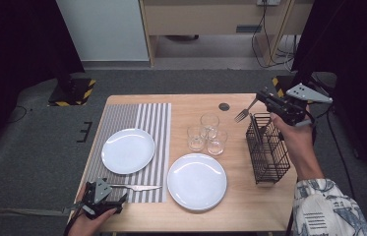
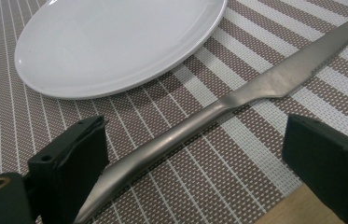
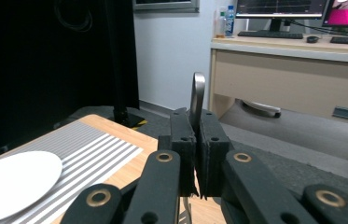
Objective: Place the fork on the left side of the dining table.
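Nearest to me, my left gripper (image 1: 103, 199) sits low at the near left corner of the table (image 1: 250, 206), its jaws spread wide and gripping nothing. Between them lies the knife (image 2: 218, 109), flat on the striped placemat (image 2: 199, 172), its handle end just beside one jaw and its blade running away toward the other plate. In the left gripper view I cannot tell whether that jaw touches the handle. Just past the knife, on the same placemat, rests a white plate (image 2: 115, 42). A second white plate (image 1: 197, 181) lies on the bare wood to the right of the mat, near the front edge.

Farther out, three clear glasses (image 1: 206, 133) stand clustered mid-table. To their right stands the black wire cutlery basket (image 1: 268, 155), upright.

Farthest, my right gripper (image 1: 262, 96) hangs above the far side of that basket, jaws clenched on the fork (image 1: 245, 112). Its handle is pinched between my pads (image 3: 209, 140), and its tines point left and down, clear of the basket.
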A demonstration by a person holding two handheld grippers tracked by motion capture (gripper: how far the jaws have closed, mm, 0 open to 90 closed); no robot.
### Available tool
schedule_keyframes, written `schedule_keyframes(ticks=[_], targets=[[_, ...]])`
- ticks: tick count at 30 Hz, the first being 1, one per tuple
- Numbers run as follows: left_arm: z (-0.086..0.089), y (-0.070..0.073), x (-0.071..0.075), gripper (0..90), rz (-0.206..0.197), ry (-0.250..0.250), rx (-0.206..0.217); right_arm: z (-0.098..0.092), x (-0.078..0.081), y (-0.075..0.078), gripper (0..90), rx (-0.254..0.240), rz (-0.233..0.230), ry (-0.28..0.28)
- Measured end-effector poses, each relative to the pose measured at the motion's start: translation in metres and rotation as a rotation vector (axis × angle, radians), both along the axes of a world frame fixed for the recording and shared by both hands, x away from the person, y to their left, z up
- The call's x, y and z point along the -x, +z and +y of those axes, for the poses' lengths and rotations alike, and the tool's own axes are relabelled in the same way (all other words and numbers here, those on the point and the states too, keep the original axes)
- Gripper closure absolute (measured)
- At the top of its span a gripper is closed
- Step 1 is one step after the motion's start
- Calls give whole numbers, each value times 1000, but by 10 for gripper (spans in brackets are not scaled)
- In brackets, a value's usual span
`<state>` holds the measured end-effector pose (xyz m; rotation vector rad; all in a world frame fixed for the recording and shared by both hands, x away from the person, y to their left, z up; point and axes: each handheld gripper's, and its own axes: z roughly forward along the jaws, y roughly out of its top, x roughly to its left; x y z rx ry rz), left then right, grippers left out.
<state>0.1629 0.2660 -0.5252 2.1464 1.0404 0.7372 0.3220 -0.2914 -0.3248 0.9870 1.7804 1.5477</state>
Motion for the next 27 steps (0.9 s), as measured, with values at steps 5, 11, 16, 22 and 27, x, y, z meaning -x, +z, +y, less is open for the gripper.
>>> schedule_keyframes(ticks=[5,11,16,22,27], targets=[[0,0,0,67,0,1,1,2,0,0,870,-1,-3,24],[0,0,0,67,0,0,0,7,1,0,870,-6,1,58],[0,0,0,67,1,0,-1,10,2,0,870,-10,1,74],[0,0,0,67,0,0,-1,16,3,0,870,-9,3,93],[0,0,0,67,0,-2,-5,20,4,-1,870,0,8,110]])
